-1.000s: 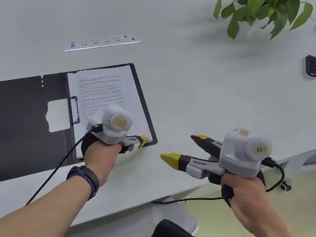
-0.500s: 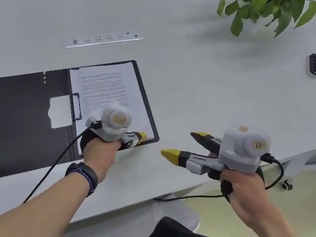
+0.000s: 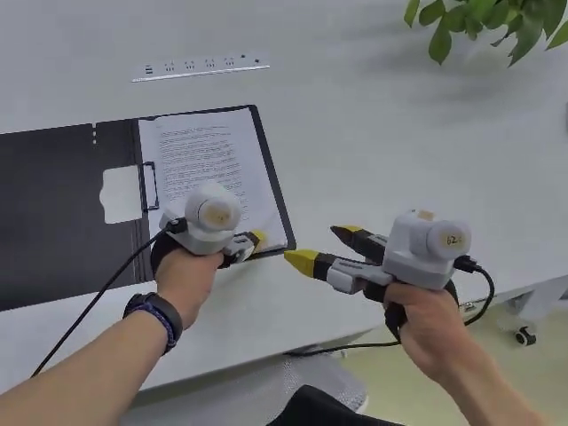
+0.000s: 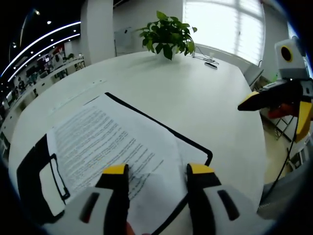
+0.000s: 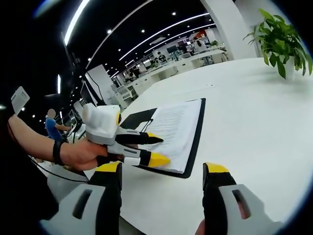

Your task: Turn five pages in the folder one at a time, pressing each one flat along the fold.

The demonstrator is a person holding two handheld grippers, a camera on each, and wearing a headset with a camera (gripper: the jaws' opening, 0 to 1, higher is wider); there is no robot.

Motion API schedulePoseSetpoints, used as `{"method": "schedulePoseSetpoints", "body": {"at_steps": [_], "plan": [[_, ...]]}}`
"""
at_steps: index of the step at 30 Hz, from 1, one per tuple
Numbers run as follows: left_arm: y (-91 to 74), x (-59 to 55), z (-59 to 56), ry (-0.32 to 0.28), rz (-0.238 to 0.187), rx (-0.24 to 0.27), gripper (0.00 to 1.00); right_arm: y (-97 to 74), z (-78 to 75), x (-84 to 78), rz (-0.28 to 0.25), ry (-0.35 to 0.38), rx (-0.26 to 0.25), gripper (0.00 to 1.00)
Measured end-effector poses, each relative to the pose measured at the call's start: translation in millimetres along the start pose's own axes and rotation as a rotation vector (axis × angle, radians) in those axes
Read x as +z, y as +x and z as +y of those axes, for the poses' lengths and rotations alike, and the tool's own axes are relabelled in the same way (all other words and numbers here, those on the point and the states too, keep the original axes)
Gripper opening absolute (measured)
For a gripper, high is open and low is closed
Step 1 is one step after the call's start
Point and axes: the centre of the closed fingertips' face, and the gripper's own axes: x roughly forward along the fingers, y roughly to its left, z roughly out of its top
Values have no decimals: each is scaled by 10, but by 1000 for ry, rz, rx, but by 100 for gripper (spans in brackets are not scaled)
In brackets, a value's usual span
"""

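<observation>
The folder (image 3: 53,213) lies open on the white table (image 3: 399,133), its dark left cover spread flat and a printed page (image 3: 209,164) on the right half. A metal clip (image 3: 149,186) sits along the fold.

The left gripper (image 3: 248,246) is at the lower right corner of the page. In the left gripper view its two yellow-tipped jaws stand apart, a moderate gap between them, with the corner of the page (image 4: 112,147) lying in that gap (image 4: 157,171). In the right gripper view one jaw of the left gripper (image 5: 159,150) is over the paper and the other is at the folder's near edge. Whether either tip touches the paper I cannot tell. The left hand (image 3: 186,271) wraps the handle from behind, wrist low over the table, with a dark band (image 3: 155,312) on the wrist.

The right gripper (image 3: 324,247) hangs over bare table just beside the folder's lower right corner, pointing left toward the left gripper. Its jaws are wide apart and hold nothing (image 5: 162,169). The right hand (image 3: 426,324) grips it from below, beyond the table's near edge.

A socket strip (image 3: 200,68) is set in the table behind the folder, and a leafy plant (image 3: 497,22) stands at the far right.
</observation>
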Motion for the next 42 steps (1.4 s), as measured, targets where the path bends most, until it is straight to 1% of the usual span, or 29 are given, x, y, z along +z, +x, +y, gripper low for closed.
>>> {"method": "schedulePoseSetpoints", "body": {"at_steps": [1, 2, 3, 5, 8, 12, 16, 22, 25, 29, 32, 35, 39, 42], "plan": [[-6, 10, -4, -48, -15, -3, 45, 57, 3, 4, 3, 3, 10, 65], [-19, 24, 10, -110, -38, -7, 43, 97, 4, 7, 3, 6, 15, 64], [-33, 23, 32, -129, -47, -4, 40, 157, 9, 12, 4, 13, 24, 64], [-59, -12, 49, -108, -37, -1, 38, 236, 20, 19, 10, 17, 34, 64], [-79, -43, 24, -74, -28, 1, 37, 390, 41, 50, 7, 30, 55, 63], [-88, -50, 17, -55, -23, 1, 38, 550, 56, 84, 15, 31, 72, 63], [-84, -54, 29, -54, -26, 7, 37, 670, 39, 128, 7, 46, 85, 62], [-99, -57, 53, -71, -34, 10, 32, 858, -17, 125, 18, 77, 102, 61], [-110, -65, 38, -74, -35, 6, 30, 956, -35, 100, 26, 105, 110, 61], [-111, -67, 34, -78, -37, 3, 29, 1014, -41, 71, 41, 115, 114, 61], [-112, -69, 32, -77, -36, 1, 29, 1031, -85, 81, 25, 148, 111, 61], [-109, -72, 32, -75, -35, -2, 28, 1052, -113, 78, 20, 163, 109, 60], [-116, -74, 22, -67, -32, -8, 29, 1072, -111, 102, 2, 193, 119, 58], [-130, -62, -5, -72, -35, -25, 33, 1088, -109, 91, -2, 204, 128, 55]]}}
